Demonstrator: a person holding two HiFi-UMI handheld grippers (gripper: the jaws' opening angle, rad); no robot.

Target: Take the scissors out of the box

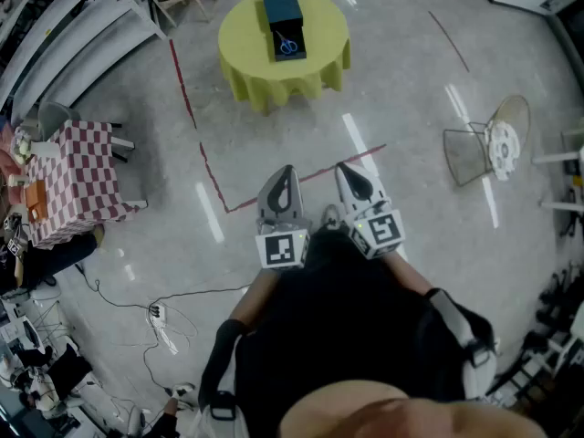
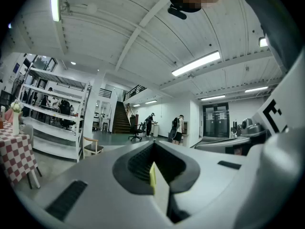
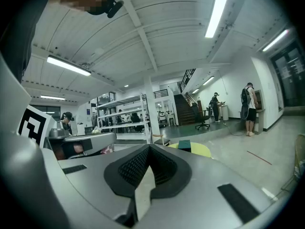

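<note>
Far ahead, a round table with a yellow-green cloth [image 1: 274, 71] bears a dark teal box [image 1: 281, 9]. Blue-handled scissors [image 1: 288, 45] lie in the near part of that box. I hold both grippers close to my body, well short of the table. The left gripper [image 1: 284, 171] is shut with nothing between its jaws, and it points level [image 2: 153, 143]. The right gripper [image 1: 346, 167] is also shut and empty [image 3: 149, 147]. In the right gripper view the yellow table [image 3: 200, 150] and the box [image 3: 184, 146] show just over the jaws.
A red tape line [image 1: 194, 130] crosses the grey floor between me and the table. A red-checkered table [image 1: 78, 182] stands at the left, a wire chair [image 1: 484, 149] at the right. Cables and a power strip [image 1: 157, 314] lie on the floor at lower left. White shelving [image 2: 57, 123] lines the left wall.
</note>
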